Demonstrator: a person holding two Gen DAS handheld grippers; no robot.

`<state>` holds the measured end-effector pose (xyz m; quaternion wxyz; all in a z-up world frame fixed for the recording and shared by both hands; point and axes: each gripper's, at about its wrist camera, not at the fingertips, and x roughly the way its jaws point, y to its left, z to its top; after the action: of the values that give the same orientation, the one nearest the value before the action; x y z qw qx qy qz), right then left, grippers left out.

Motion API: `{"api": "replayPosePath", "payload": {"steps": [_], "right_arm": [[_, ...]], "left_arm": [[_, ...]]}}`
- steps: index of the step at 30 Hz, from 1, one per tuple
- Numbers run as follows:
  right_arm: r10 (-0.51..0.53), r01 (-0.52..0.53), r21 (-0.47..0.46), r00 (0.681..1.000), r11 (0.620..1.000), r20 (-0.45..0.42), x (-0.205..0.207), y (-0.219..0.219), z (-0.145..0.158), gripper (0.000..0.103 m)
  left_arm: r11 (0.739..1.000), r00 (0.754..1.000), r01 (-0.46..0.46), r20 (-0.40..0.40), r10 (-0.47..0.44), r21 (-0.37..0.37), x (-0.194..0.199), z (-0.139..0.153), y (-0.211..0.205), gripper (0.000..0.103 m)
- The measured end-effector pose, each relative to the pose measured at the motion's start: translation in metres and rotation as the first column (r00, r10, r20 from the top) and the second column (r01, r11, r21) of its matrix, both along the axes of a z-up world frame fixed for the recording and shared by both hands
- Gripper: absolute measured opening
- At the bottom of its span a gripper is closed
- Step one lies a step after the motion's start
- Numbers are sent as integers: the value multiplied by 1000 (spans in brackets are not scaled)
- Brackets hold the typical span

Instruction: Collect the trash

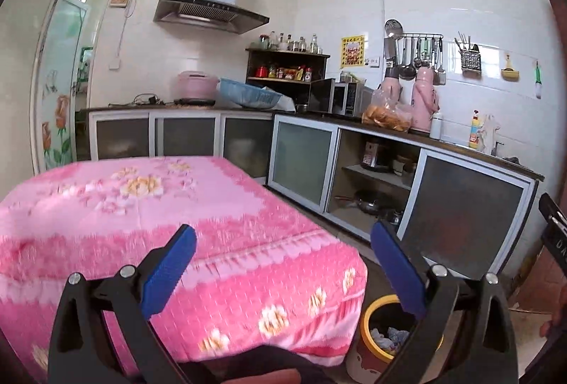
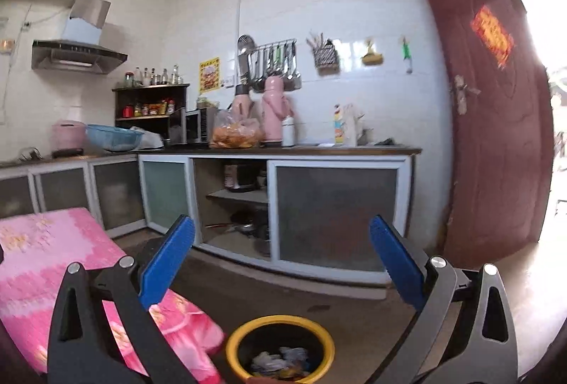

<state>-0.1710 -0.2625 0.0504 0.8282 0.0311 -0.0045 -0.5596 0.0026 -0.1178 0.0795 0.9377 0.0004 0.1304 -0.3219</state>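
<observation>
R gripper [image 2: 281, 256] jaws wide, above trash bin [image 2: 234, 341].

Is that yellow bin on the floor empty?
No. The bin stands upright with crumpled trash in its bottom, seen in both views.

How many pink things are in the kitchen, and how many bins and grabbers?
Pink thermos jugs on the counter: 2
Pink rice cooker: 1
Pink flowered table cover: 1
Yellow-rimmed trash bin: 1
Grippers, both open and empty: 2, left gripper, right gripper
Total: 7
</observation>
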Motion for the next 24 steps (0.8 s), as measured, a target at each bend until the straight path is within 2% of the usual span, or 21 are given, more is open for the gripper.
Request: {"api": "replayPosePath", "payload": {"steps": [2,6,8,12,16,18,21,24], "right_arm": [[1,-1,17,1000,1000,17,1,4,-12,95],[22,-22,47,1000,999,8,12,13,-29,95],[16,-16,39,1000,999,0,16,21,-40,95],[33,-30,65,998,997,-45,24,24,-57,95],[40,-32,106,997,994,-73,30,20,-65,95],[55,-46,106,995,993,-79,33,22,-64,95],[94,-90,59,993,994,-75,35,32,-65,95],[67,-68,-27,997,997,-39,38,42,-61,95]], "left_arm": [[1000,1000,12,-2,-12,9,-6,-12,-1,95],[998,992,51,-116,-47,29,-7,-39,0,95],[999,989,23,-146,-18,32,-4,-50,5,95],[997,986,-74,-149,75,16,-3,-67,21,95],[991,986,-112,-112,121,76,-2,-70,24,95],[989,989,-131,-65,135,69,-3,-66,27,95],[985,991,-133,-12,135,110,-8,-68,22,95],[983,994,-103,-8,106,151,-12,-74,12,95]]}}
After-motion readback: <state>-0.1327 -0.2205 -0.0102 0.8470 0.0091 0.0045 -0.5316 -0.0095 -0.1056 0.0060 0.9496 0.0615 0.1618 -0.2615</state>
